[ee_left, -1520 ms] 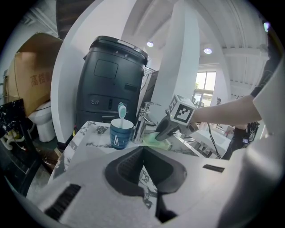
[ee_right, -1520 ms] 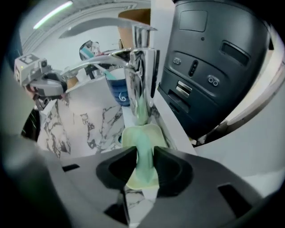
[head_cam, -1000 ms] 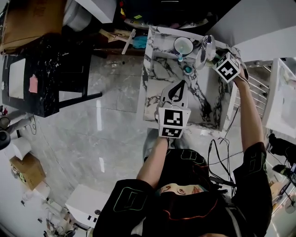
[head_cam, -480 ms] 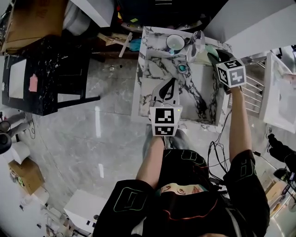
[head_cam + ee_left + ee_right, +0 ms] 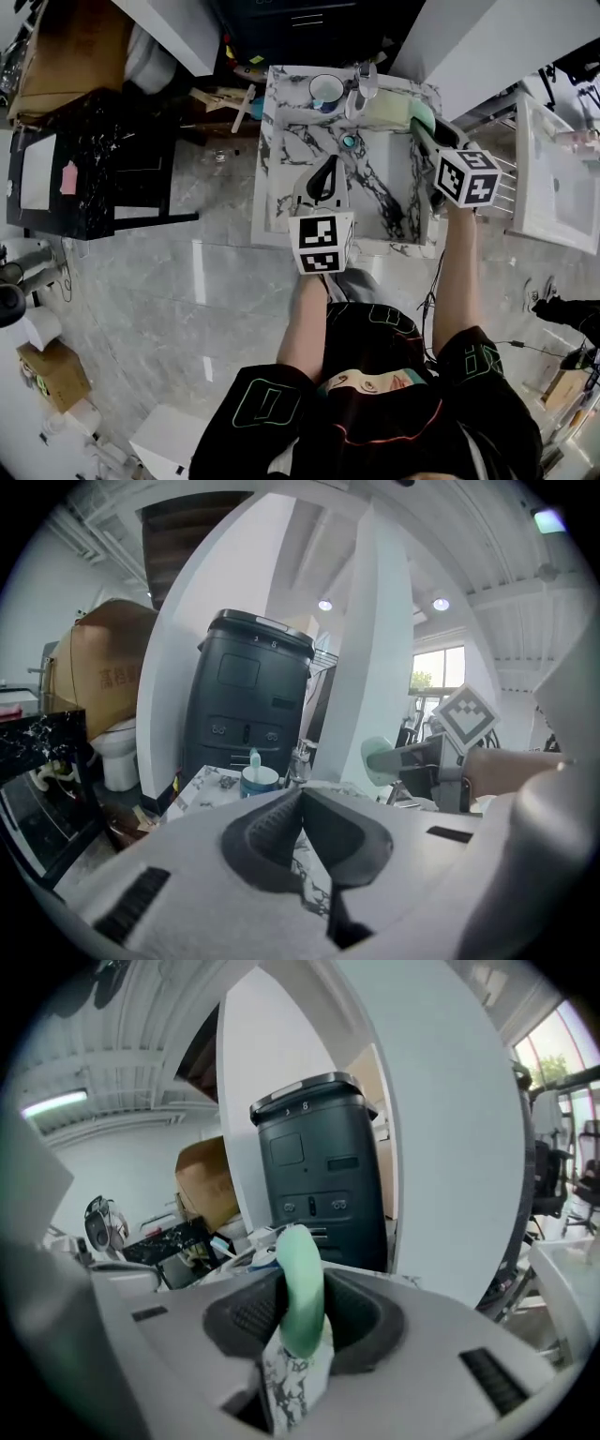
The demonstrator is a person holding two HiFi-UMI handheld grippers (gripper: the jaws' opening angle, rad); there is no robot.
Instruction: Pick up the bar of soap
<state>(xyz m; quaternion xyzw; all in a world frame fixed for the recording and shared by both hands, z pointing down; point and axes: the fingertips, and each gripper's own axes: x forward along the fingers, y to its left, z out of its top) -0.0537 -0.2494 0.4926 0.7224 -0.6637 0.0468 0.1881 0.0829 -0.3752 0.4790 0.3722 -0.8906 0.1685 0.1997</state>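
Gripping soap (image 5: 298,1279) edge-on in right gripper (image 5: 302,1321) over sink's (image 5: 375,192) right rim for flat pad contact, with left gripper (image 5: 302,819) closed, empty, over sink's front.

The basin's (image 5: 380,187) middle gives you free passage; the cup (image 5: 325,91) and tap (image 5: 360,92) crowd its far rim.

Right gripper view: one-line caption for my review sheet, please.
Right gripper holds the pale green bar of soap on edge between its fingers, a dark bin behind.
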